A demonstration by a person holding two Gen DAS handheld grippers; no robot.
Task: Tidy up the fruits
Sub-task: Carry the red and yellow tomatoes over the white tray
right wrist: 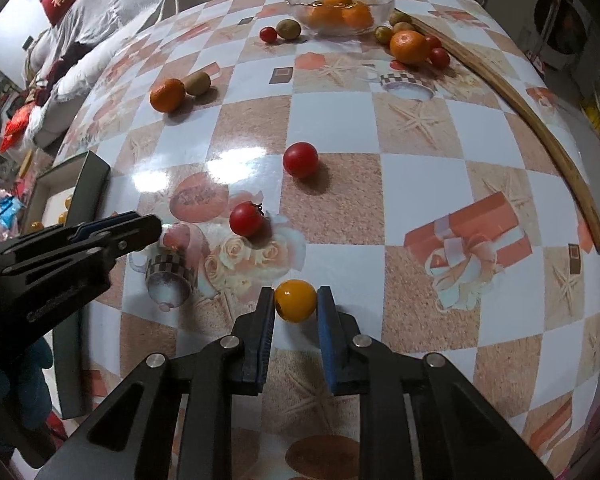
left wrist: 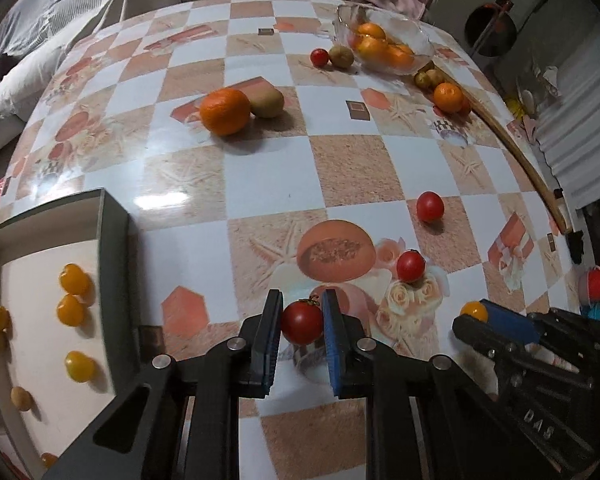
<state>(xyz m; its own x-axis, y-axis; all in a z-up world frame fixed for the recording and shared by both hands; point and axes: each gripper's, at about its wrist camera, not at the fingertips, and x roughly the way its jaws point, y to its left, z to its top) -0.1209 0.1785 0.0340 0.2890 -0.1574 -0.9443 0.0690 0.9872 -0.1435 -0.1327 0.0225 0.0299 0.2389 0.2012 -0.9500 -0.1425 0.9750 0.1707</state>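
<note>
My left gripper point(left wrist: 302, 312) is shut on a red cherry tomato point(left wrist: 301, 321) just above the tablecloth. My right gripper point(right wrist: 296, 298) is shut on a yellow cherry tomato point(right wrist: 295, 300); it also shows in the left wrist view point(left wrist: 474, 311). A grey box point(left wrist: 114, 232) at the left holds several yellow tomatoes point(left wrist: 74, 279) and small brown fruits. Two loose red tomatoes point(right wrist: 300, 159) point(right wrist: 245, 219) lie ahead. An orange point(left wrist: 225, 111) and a kiwi point(left wrist: 267, 102) sit mid-table. A glass bowl point(left wrist: 416, 32) at the far side holds oranges.
Near the bowl lie a red tomato point(left wrist: 319, 57), a kiwi point(left wrist: 341, 56), an orange point(left wrist: 448, 97) and small green fruits point(left wrist: 422, 79). A curved wooden stick point(right wrist: 532, 120) runs along the table's right edge. Bedding and cushions lie beyond the far edge.
</note>
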